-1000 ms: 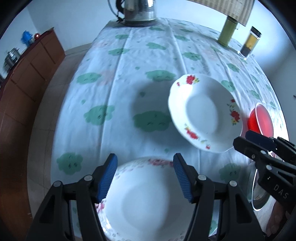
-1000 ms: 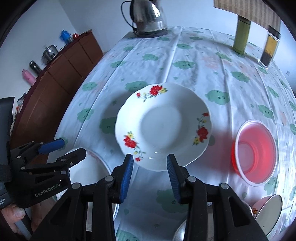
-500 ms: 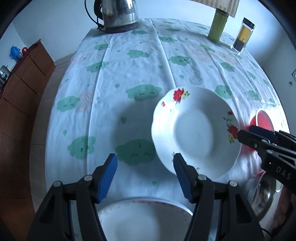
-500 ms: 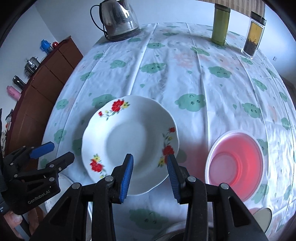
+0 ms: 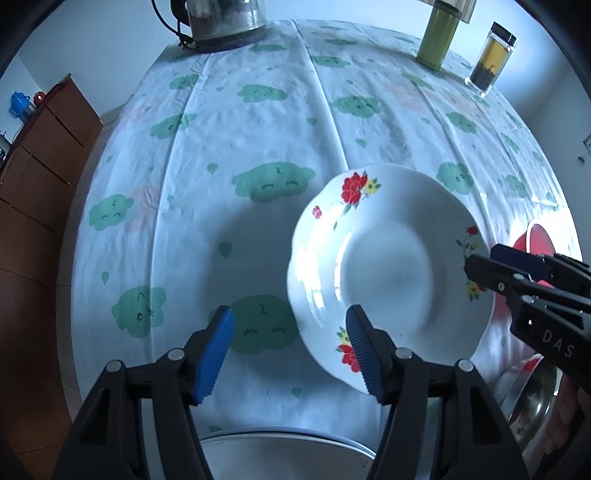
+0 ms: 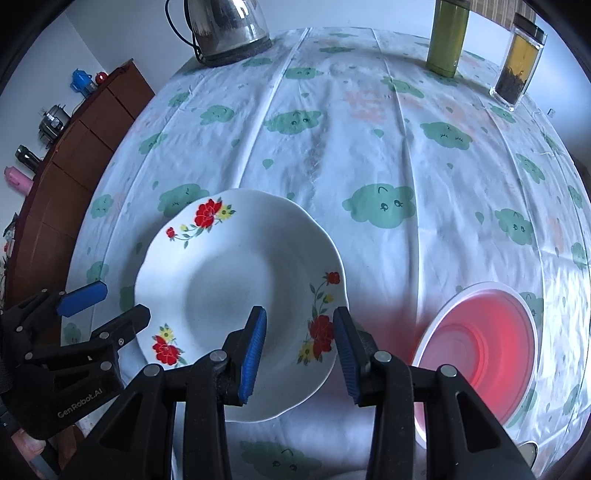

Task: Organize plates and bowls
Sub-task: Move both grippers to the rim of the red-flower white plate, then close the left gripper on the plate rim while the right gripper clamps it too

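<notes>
A white deep plate with red flowers (image 5: 388, 269) (image 6: 236, 291) lies on the cloud-print tablecloth (image 5: 258, 129). My left gripper (image 5: 290, 354) is open, its right finger just over the plate's near-left rim. My right gripper (image 6: 299, 350) is open, its jaws standing over the plate's near-right rim. A second white plate (image 5: 280, 454) shows at the bottom edge of the left wrist view, under my left gripper. A red plastic bowl (image 6: 480, 350) sits right of the flowered plate. Each gripper shows in the other's view: the right one (image 5: 491, 262), the left one (image 6: 107, 306).
A steel kettle (image 6: 229, 26), a green tumbler (image 6: 447, 37) and a jar of tea leaves (image 6: 517, 62) stand at the table's far edge. A steel bowl (image 5: 528, 395) lies at the near right. A brown cabinet (image 6: 74, 155) runs along the left.
Both grippers have moved forward and closer to the flowered plate. The second white plate has slid down out of the left wrist view. Both stay open.
</notes>
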Available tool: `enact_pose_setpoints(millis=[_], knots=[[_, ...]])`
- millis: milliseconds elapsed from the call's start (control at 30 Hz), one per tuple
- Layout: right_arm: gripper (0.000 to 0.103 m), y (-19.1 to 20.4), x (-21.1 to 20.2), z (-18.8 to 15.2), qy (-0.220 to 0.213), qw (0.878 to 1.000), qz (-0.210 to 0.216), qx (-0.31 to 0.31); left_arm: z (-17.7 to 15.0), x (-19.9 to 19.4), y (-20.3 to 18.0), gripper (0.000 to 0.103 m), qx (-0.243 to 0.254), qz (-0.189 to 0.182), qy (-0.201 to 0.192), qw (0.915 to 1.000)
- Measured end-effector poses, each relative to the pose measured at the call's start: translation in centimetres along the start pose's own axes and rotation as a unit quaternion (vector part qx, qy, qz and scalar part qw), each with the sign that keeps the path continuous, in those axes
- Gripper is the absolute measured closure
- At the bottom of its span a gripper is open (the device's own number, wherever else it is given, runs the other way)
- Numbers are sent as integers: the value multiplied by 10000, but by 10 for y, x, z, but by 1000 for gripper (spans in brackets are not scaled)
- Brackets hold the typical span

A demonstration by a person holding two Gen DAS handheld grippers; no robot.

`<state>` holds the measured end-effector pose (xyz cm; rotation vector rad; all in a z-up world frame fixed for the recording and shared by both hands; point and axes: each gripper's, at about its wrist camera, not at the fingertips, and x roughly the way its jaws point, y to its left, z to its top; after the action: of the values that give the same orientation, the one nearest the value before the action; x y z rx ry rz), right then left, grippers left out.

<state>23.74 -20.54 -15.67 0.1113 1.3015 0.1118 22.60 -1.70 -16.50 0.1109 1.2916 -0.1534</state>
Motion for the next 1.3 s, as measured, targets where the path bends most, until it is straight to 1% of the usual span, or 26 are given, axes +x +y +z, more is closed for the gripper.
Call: enact_pose_setpoints(millis=[267,367,467,533,667,700,767,867,967,1167,1233,1267,1300], knots=[[63,-1,9,5,77,9999,104,-69,0,8,-2,39,-26,-50,146,9999],[67,0,11,6,125,9997,153,-109,0,9,-2,39,-36,-42,162,9999],[73,0,15,5,168,9995,209,-137,1,11,-2,40,-45,-21,178,9998],[74,0,15,5,175,9995,219,-143,1,12,-1,40,-60,-28,200,9998],[75,-5,9,7,14,9998,184,-80,1,13,0,40,-93,-33,217,9997],[75,-7,6,8,-65,9999,96,-53,1,14,0,40,-98,-40,223,9997],[75,-12,4,9,-134,9999,53,10,1,14,-1,40,-94,-39,223,9997],[75,-16,7,11,-62,10000,28,62,1,16,-1,40,-105,-13,242,9996],[74,-15,10,11,17,10000,-45,-28,0,18,-3,40,-68,22,259,9996],[74,-15,20,10,208,9998,-46,-58,-1,24,-7,40,-48,46,316,9995],[74,-16,25,9,323,9995,-35,-50,-1,26,-8,43,-27,10,338,9994],[74,-16,28,9,368,9993,-42,-54,-1,26,-9,52,-13,-38,335,9994],[74,-15,29,8,388,9992,-59,-71,-1,25,-11,70,15,-131,316,9994]])
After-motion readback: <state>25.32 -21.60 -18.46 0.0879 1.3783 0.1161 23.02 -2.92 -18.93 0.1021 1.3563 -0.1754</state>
